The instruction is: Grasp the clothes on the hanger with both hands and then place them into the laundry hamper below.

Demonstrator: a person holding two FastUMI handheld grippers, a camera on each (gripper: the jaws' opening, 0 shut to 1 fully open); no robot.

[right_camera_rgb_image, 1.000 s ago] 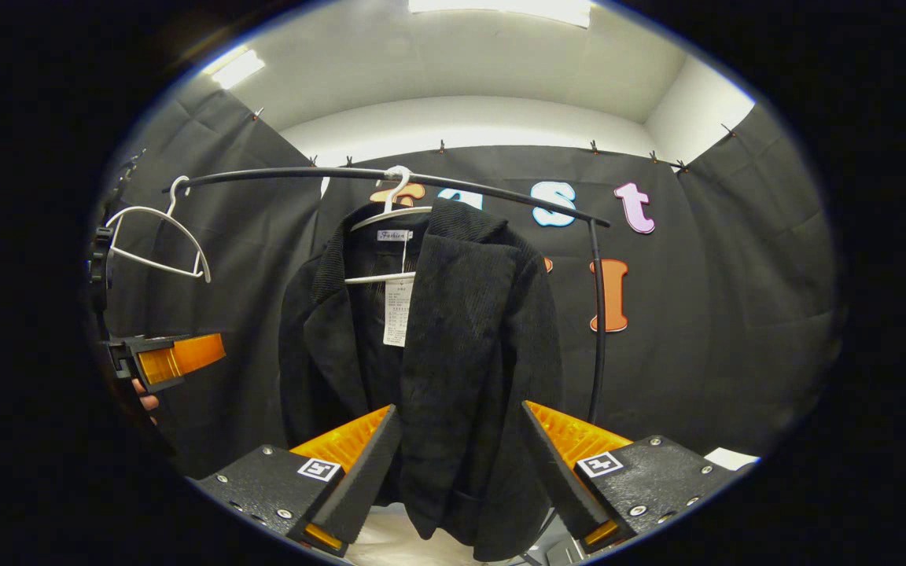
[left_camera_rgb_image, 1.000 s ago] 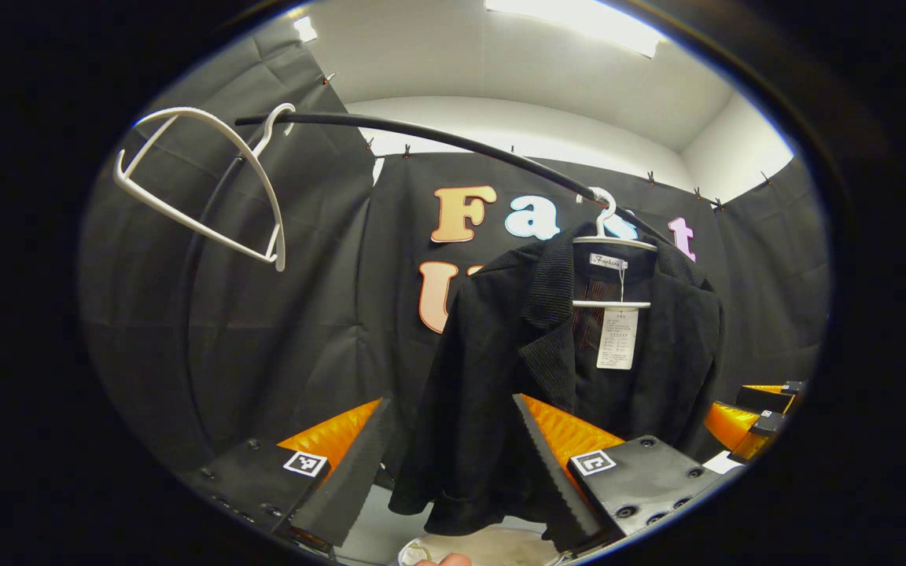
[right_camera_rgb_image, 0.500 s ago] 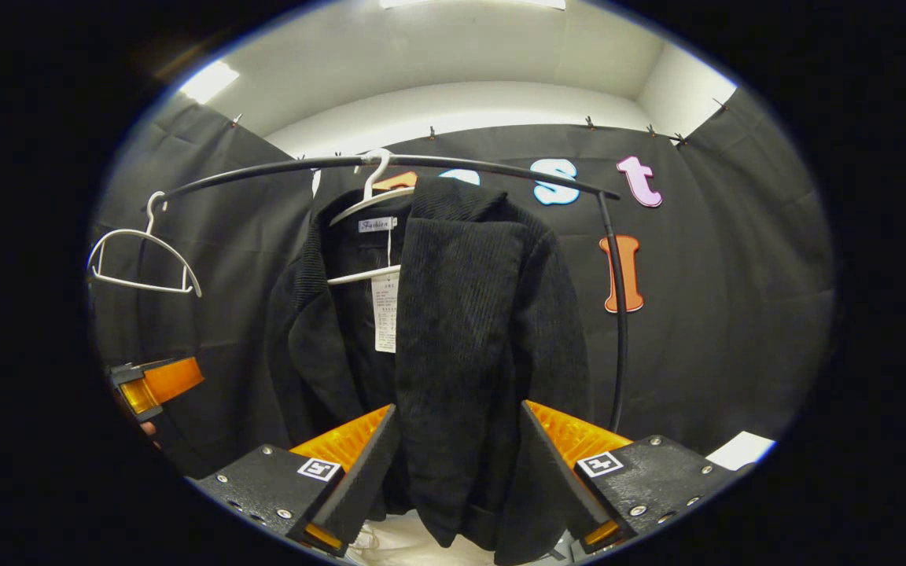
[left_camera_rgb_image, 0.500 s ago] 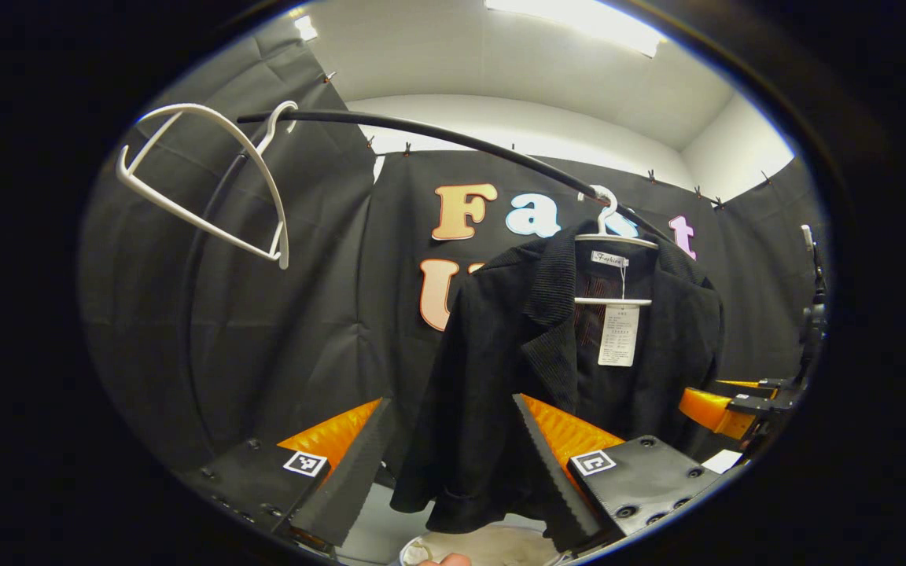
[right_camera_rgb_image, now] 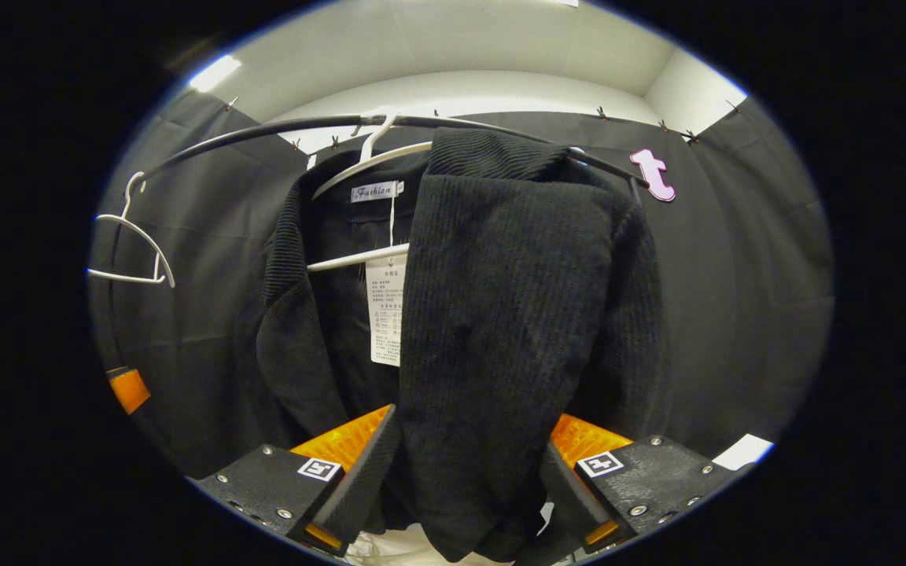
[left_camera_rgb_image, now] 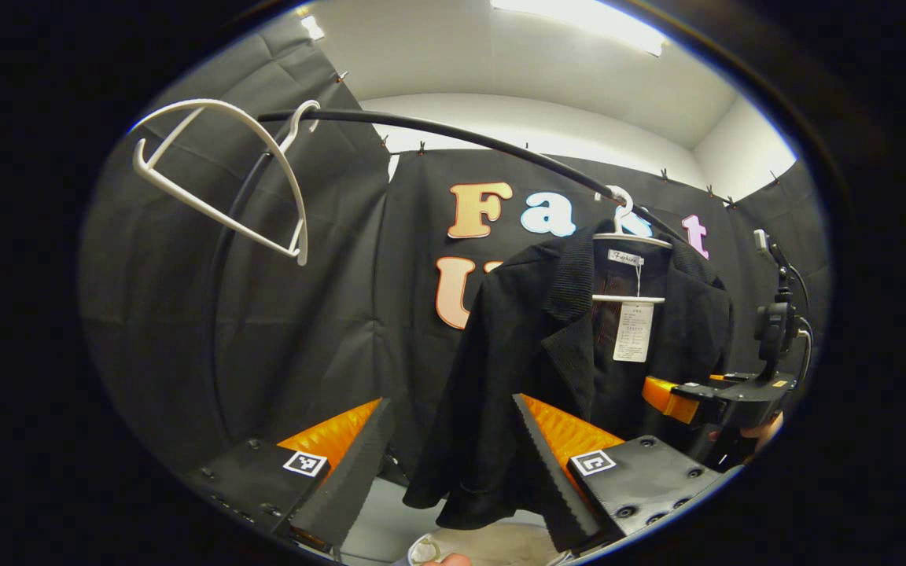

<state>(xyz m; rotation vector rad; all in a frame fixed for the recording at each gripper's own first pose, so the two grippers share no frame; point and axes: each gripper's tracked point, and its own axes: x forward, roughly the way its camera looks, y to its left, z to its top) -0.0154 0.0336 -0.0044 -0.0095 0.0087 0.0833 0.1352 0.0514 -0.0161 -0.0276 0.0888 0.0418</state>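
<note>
Left gripper view
- Left tongs (left_camera_rgb_image: 453,464): spread wide, holding nothing; the jacket hem hangs in the gap farther off, contact not discernible.
- Jacket (left_camera_rgb_image: 532,369): black, on a white hanger (left_camera_rgb_image: 627,236) hooked on the black rail (left_camera_rgb_image: 453,135), right of centre, front open, a paper tag (left_camera_rgb_image: 632,332) hanging inside.
- Spare hanger (left_camera_rgb_image: 225,181): white, bare, hooked near the rail's left end, tilted.
- Right tongs (left_camera_rgb_image: 661,395): seen side-on at the jacket's right edge, with a hand (left_camera_rgb_image: 760,431) at its rear; gap not readable from this angle.
- Hamper (left_camera_rgb_image: 492,546): a pale rim strip at the bottom edge, below the jacket hem.
- Count: two hangers, one jacket, one rail, two tongs.

Right gripper view
- Right tongs (right_camera_rgb_image: 469,472): spread; the jacket (right_camera_rgb_image: 500,330) front panel hangs down between the fingers and covers the inner edge of the right one; firm pinch not shown.
- Jacket: close up, centre, on the hanger (right_camera_rgb_image: 366,161) under the rail (right_camera_rgb_image: 264,134); tag (right_camera_rgb_image: 384,318) left of the panel.
- Spare hanger (right_camera_rgb_image: 134,244): far left on the rail.
- Left tongs (right_camera_rgb_image: 129,389): one tip at the left edge; gap not readable here.
- Hamper: a pale patch below the hem; too little to identify with certainty.
- Count: two hangers, one jacket, one rail, two tongs.
</note>
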